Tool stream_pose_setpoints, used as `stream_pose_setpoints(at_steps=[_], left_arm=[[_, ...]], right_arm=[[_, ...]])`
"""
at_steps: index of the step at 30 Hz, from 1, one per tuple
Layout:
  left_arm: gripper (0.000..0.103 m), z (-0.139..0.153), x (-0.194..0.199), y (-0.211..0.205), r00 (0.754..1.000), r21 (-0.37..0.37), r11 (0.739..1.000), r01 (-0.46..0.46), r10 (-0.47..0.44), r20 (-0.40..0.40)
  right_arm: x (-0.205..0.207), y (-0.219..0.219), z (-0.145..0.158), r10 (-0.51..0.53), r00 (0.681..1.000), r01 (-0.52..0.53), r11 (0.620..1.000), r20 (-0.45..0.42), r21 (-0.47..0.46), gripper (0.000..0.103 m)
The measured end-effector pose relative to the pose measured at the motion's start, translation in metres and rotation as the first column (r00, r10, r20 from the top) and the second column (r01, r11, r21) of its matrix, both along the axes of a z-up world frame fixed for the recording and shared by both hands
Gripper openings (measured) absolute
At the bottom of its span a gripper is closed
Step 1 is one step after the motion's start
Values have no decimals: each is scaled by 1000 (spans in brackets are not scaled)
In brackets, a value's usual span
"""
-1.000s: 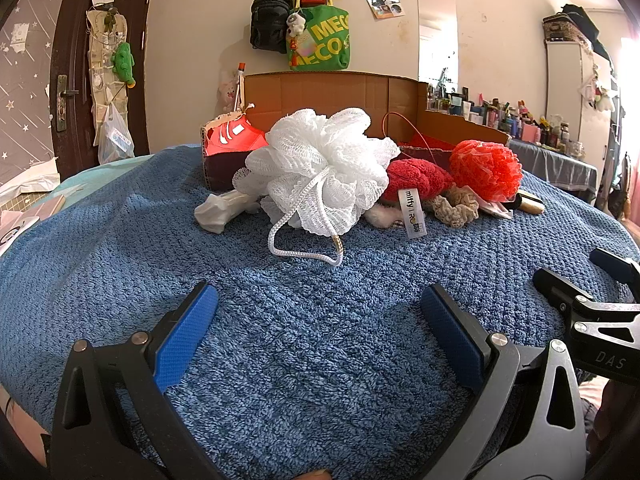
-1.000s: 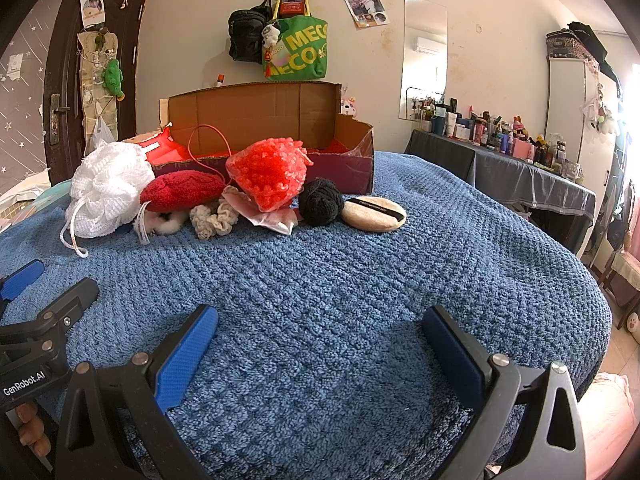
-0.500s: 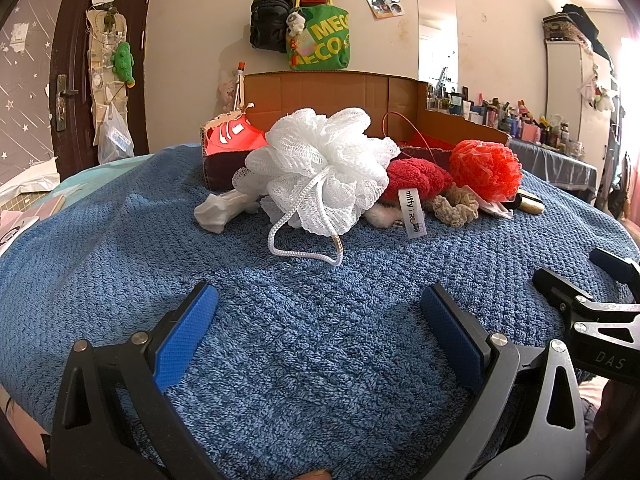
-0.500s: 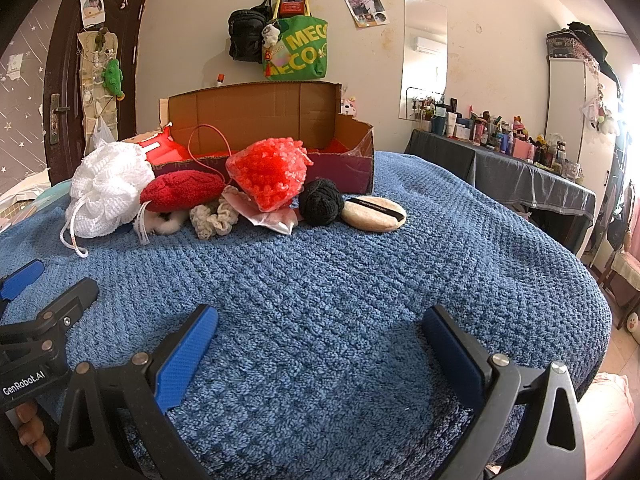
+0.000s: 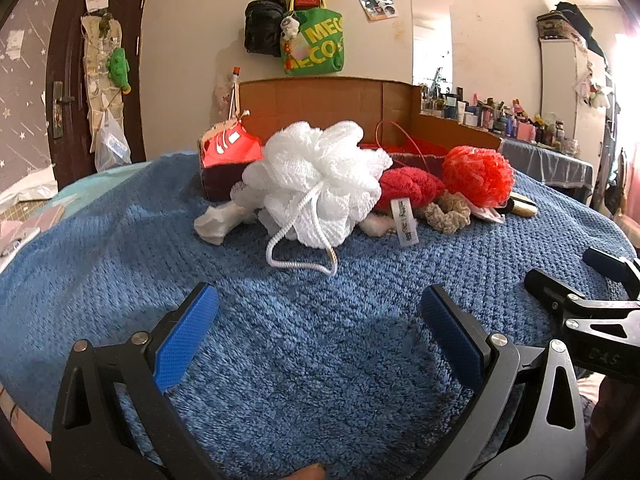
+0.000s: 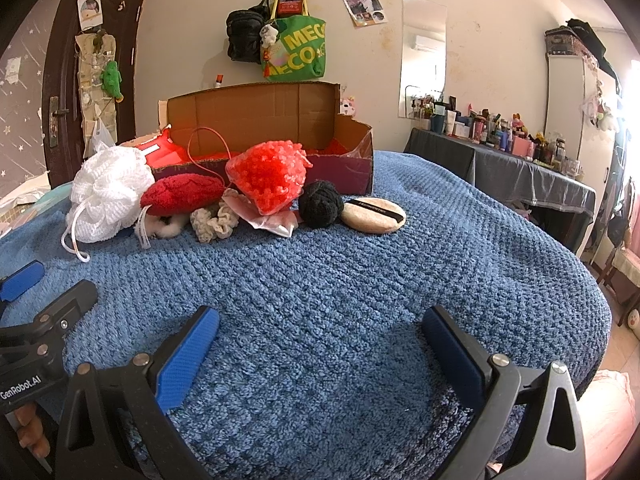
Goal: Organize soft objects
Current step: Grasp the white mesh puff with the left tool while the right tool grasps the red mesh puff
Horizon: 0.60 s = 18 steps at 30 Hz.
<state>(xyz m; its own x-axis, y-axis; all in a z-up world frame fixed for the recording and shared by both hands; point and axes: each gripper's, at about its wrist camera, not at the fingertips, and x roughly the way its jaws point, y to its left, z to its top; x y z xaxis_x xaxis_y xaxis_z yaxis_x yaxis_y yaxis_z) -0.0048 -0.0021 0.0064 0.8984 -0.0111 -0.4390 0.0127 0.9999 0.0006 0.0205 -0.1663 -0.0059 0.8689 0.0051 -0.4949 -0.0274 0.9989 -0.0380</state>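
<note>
Barely begun: white bath puff (image 5: 320, 182), red puff (image 6: 270, 176) and scrunchie (image 6: 214, 222) lying mid-frame outside box (image 6: 256, 120); left tool (image 5: 318, 336), right tool (image 6: 320, 356) gaping, holding nothing.

The green tote bag (image 6: 297, 49) hanging on the wall reads "MEC" over "ECO" in yellow letters. The left tool (image 6: 24, 390), seen from the right wrist view, carries "GenRobot.AI" in white, and the round beige puff (image 6: 373, 215) has small white print on its black band, too small to read.
</note>
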Motion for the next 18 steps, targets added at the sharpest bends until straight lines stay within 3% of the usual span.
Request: stream_pose_setpoints(at_steps=[7, 18], left_arm=[[103, 21, 1, -2, 999, 16, 1000, 14, -15, 42], [103, 44, 23, 9, 1000, 14, 1000, 18, -19, 23]], right_arm=[[6, -3, 13, 21, 1000, -21, 1000, -1, 14, 103], [25, 4, 39, 40, 999, -40, 999, 23, 27, 103]])
